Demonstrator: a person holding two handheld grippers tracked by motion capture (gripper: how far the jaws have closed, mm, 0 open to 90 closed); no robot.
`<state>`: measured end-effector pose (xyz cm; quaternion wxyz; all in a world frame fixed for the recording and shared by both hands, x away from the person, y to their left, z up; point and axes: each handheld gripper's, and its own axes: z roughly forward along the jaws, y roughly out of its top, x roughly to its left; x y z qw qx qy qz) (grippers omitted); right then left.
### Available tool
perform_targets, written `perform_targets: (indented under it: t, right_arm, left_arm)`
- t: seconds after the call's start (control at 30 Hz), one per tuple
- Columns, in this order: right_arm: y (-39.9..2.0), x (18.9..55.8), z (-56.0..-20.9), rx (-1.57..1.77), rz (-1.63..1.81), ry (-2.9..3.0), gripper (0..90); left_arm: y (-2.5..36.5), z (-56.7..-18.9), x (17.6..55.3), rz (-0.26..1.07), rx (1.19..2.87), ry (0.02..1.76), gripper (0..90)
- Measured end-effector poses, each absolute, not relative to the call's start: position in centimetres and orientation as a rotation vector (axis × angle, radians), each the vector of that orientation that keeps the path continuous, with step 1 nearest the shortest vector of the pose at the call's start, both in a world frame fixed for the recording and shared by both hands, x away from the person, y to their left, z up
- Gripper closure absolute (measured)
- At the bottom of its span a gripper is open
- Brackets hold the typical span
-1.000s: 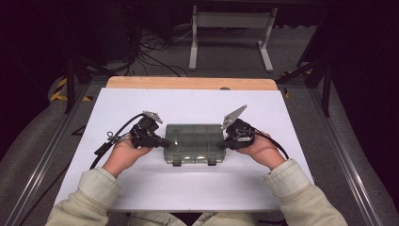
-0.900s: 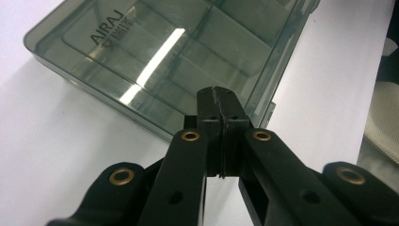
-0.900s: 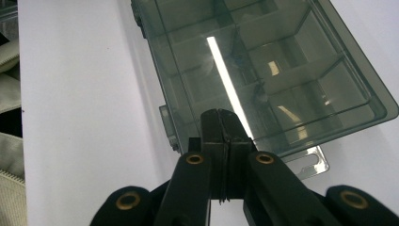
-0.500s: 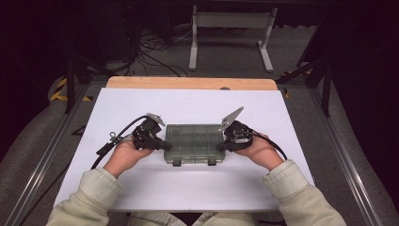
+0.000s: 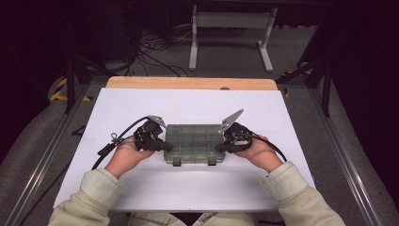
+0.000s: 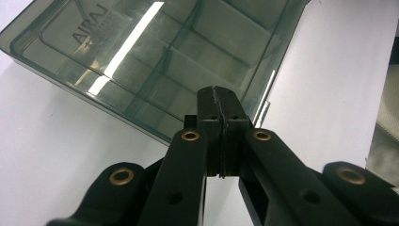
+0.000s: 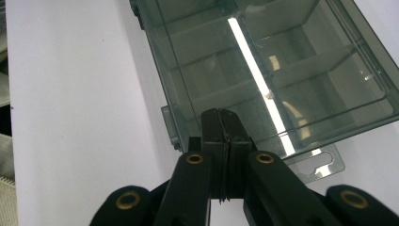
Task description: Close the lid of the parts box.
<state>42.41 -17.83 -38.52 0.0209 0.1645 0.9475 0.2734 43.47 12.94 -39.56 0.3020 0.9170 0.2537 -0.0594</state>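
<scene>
Object: smoke-grey transparent plastic compartment box [image 5: 194, 143], lid closed, lying flat mid-bench [image 5: 197, 101].
Left gripper [image 6: 221, 106]: jaws together, pressing against the box's end.
Right gripper [image 7: 221, 123]: same, opposite end.
Handling: probably light, stiff, slick; squeezing both ends evenly.

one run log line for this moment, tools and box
left tool: shut, at left end of compartment box | right tool: shut, at right end | box: lid closed, flat on white table | nothing gripped

One camera overhead, two riding low.
The high view looks down the desk [image 5: 141, 108]; both gripper views crowd the same clear box [image 5: 193, 141] from opposite ends.
</scene>
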Motion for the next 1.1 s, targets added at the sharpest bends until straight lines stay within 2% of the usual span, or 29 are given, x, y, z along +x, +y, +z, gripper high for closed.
perform_targets:
  t: [1.1]
  right_arm:
    - [-18.2,41.0,-39.7,0.518,0.912,2.824,90.0]
  left_arm:
    - [12.5,-40.2,41.5,0.048,2.425,0.670,90.0]
